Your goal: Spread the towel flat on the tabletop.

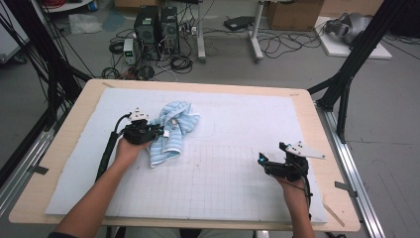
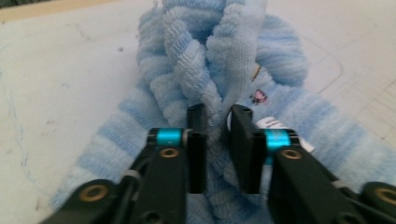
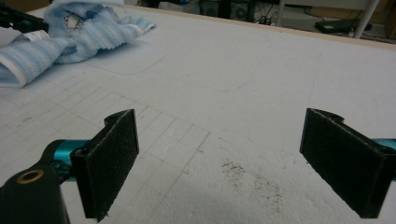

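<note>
Pale-blue striped terry towel (image 1: 171, 131) crumpled on white foam mat (image 1: 237, 188), left of centre; left gripper (image 2: 219, 123) pinching a raised fold, seen close in its own view; right gripper (image 3: 219, 163) spread wide over bare mat, well apart from towel.

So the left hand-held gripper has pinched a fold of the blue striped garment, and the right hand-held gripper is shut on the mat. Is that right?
Not quite. The right hand-held gripper stands wide open over the white mat, gripping nothing, as the right gripper view shows. The left hand-held gripper is indeed pinched on a fold of the blue striped garment.

Open mat (image 1: 223, 168) beside towel (image 1: 171, 129)
</note>
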A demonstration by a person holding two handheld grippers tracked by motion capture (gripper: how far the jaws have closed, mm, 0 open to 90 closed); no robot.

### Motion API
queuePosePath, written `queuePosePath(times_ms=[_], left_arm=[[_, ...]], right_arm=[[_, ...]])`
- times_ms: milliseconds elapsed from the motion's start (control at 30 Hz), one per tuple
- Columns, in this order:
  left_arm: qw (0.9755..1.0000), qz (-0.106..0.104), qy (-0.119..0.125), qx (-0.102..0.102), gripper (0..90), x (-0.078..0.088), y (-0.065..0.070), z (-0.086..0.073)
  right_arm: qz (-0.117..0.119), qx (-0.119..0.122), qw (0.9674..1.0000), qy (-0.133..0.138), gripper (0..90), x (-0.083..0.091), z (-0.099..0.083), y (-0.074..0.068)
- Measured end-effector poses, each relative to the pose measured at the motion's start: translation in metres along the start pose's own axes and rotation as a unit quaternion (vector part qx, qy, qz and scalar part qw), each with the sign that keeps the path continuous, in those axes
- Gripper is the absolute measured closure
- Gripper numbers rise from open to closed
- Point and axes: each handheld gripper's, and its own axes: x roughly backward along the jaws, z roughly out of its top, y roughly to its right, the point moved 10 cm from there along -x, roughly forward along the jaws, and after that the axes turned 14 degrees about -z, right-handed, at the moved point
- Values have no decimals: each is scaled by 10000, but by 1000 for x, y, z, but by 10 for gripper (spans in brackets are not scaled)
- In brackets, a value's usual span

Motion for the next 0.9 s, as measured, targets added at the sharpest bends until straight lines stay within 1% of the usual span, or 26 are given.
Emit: queuePosePath(times_ms=[100, 200, 300, 433, 567, 700, 767, 800, 833, 867, 900], left_arm=[[9996, -236, 171, 24, 818, 3, 9, 7], [9980, -535, 338, 34, 819, 6, 22, 14], [9947, -890, 510, 8, 825, 7, 41, 23], [9900, -1270, 588, -173, 830, 2, 69, 33], [9853, -1606, 473, -346, 838, -8, 96, 37], [9787, -1975, 361, -419, 858, -23, 123, 37], [9758, -2107, 249, -524, 860, -31, 136, 34], [9751, -2127, 157, -612, 860, -35, 140, 32], [9750, -2126, 107, -646, 859, -39, 143, 30], [9750, -2117, 61, -676, 857, -42, 145, 28], [9757, -2081, 31, -691, 840, -43, 144, 27]], right_arm=[[-1, 9, 10000, -1, 108, 0, 0, 1], [-5, 13, 10000, -1, 108, -1, 0, 1], [-8, -7, 10000, 3, 108, 0, 0, 0], [-28, 0, 10000, 9, 108, 0, 0, 2], [-43, -16, 10000, 8, 108, 0, 0, 3], [-65, -29, 10000, 6, 108, 1, -1, 5], [-68, -55, 10000, -1, 108, 1, -1, 6], [-68, -55, 10000, -1, 108, 1, -1, 6], [-72, -50, 10000, -7, 108, 1, -1, 7], [-87, -59, 9999, 9, 108, 1, -1, 7], [-74, -70, 9999, 1, 108, 2, -1, 7]])
